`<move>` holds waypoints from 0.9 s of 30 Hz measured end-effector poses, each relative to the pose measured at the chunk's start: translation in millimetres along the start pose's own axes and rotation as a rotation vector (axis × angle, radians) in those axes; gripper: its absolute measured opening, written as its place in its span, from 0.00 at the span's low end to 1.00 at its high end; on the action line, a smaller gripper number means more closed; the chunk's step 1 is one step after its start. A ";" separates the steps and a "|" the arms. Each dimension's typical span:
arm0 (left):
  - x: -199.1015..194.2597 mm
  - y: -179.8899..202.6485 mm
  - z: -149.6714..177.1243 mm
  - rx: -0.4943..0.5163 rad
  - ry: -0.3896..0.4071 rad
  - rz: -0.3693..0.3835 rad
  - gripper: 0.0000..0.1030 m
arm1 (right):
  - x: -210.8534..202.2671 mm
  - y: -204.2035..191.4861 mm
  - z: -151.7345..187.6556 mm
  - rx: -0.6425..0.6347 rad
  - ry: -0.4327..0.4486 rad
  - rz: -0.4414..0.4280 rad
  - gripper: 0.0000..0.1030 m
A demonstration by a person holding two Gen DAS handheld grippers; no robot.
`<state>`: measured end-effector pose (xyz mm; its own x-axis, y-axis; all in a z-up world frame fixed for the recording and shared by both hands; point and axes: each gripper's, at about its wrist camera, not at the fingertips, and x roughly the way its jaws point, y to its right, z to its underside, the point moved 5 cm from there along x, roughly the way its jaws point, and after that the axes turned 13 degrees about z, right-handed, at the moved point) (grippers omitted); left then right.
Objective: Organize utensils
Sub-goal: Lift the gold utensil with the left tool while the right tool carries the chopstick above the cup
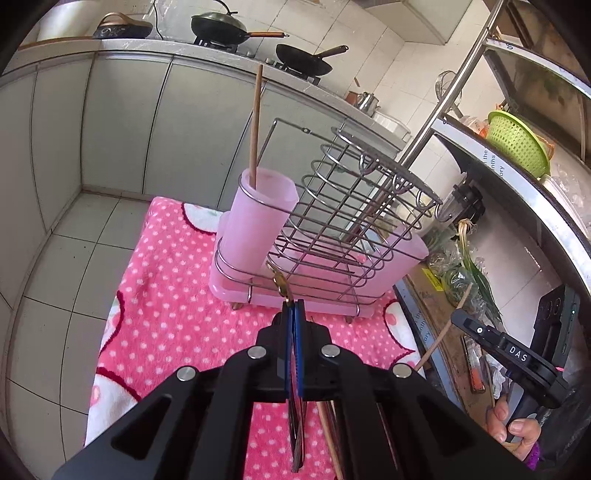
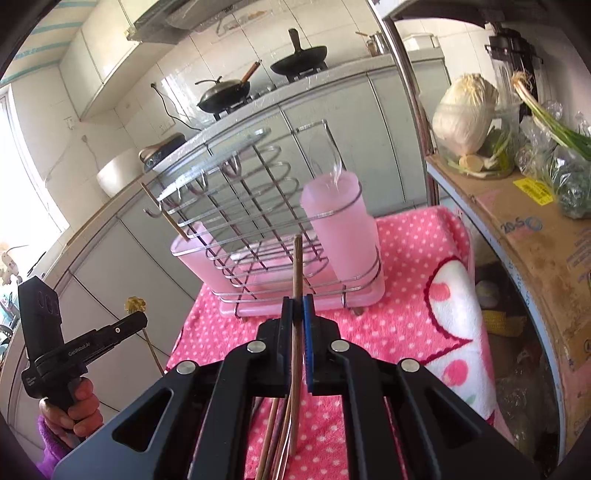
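A wire rack (image 1: 354,206) with pink cups stands on the pink dotted cloth (image 1: 166,314). One wooden chopstick (image 1: 255,122) stands in its left cup (image 1: 255,225); the right cup (image 2: 340,229) shows no utensil inside. My left gripper (image 1: 294,306) is shut on a thin gold-ended utensil (image 1: 280,282), held in front of the rack's base. Seen from the right wrist, that utensil's gold flower-shaped end (image 2: 135,303) sticks up above the left gripper (image 2: 142,318). My right gripper (image 2: 297,302) is shut on a wooden chopstick (image 2: 296,266) that points up toward the rack. Several more utensils (image 2: 277,435) lie on the cloth beneath it.
A metal shelf (image 1: 517,177) stands close on the right with a green basket (image 1: 517,140), a cabbage (image 2: 465,114), green onions and a cardboard box (image 2: 535,229). Behind the rack runs a counter with two woks (image 1: 221,26). Tiled floor (image 1: 66,258) lies to the left.
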<state>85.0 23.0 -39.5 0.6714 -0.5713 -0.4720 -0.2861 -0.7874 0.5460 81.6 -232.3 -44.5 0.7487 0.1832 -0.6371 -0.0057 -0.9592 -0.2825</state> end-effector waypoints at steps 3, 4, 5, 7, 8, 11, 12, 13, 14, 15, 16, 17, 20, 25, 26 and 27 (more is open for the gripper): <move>-4.7 1.6 -8.0 0.004 0.024 0.001 0.01 | -11.2 -0.8 -12.4 -0.009 0.037 0.001 0.06; -6.1 1.8 -11.1 0.005 0.031 0.000 0.01 | -14.9 -1.3 -17.2 -0.013 0.048 -0.001 0.06; -8.2 3.0 -15.5 0.010 0.042 -0.002 0.01 | -18.9 -1.8 -22.3 -0.017 0.060 -0.002 0.06; -12.4 5.2 -23.1 0.022 0.060 -0.004 0.01 | -26.1 -2.7 -31.7 -0.022 0.083 -0.004 0.06; -14.9 6.8 -27.7 0.029 0.073 -0.004 0.01 | -29.6 -3.3 -36.5 -0.026 0.092 -0.007 0.06; -22.0 11.2 -40.3 0.046 0.105 -0.003 0.01 | -40.4 -5.9 -51.4 -0.037 0.123 -0.011 0.06; -23.9 13.0 -44.1 0.054 0.114 -0.006 0.01 | -43.9 -7.0 -56.6 -0.044 0.133 -0.010 0.06; -25.8 14.7 -48.1 0.060 0.124 -0.009 0.01 | -47.3 -8.0 -61.4 -0.048 0.142 -0.008 0.06; -27.5 16.8 -50.7 0.065 0.130 -0.008 0.01 | -50.5 -8.9 -66.8 -0.053 0.150 -0.008 0.06; -28.6 18.5 -53.6 0.068 0.134 -0.007 0.01 | -53.3 -9.8 -71.4 -0.056 0.154 -0.009 0.06; -29.4 19.9 -56.8 0.072 0.140 -0.007 0.01 | -55.5 -10.1 -75.8 -0.057 0.159 -0.010 0.06; -30.1 20.7 -58.8 0.074 0.144 -0.006 0.01 | -57.9 -10.9 -80.2 -0.060 0.164 -0.012 0.06; -29.9 23.3 -65.5 0.077 0.150 0.000 0.01 | -65.6 -12.9 -94.2 -0.064 0.184 -0.012 0.06; -30.0 28.1 -79.5 0.082 0.158 0.005 0.01 | -77.8 -13.2 -117.7 -0.069 0.232 -0.001 0.06; -30.7 29.7 -83.0 0.082 0.163 0.006 0.01 | -80.5 -13.4 -122.4 -0.069 0.240 -0.002 0.06; -31.0 32.4 -86.9 0.084 0.171 0.005 0.01 | -83.6 -13.4 -128.2 -0.071 0.252 0.002 0.06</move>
<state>114.3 35.3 53.0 0.7740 -0.5333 -0.3414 -0.3407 -0.8052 0.4853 104.0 -262.4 104.5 0.8905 0.1308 -0.4358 0.0329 -0.9738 -0.2250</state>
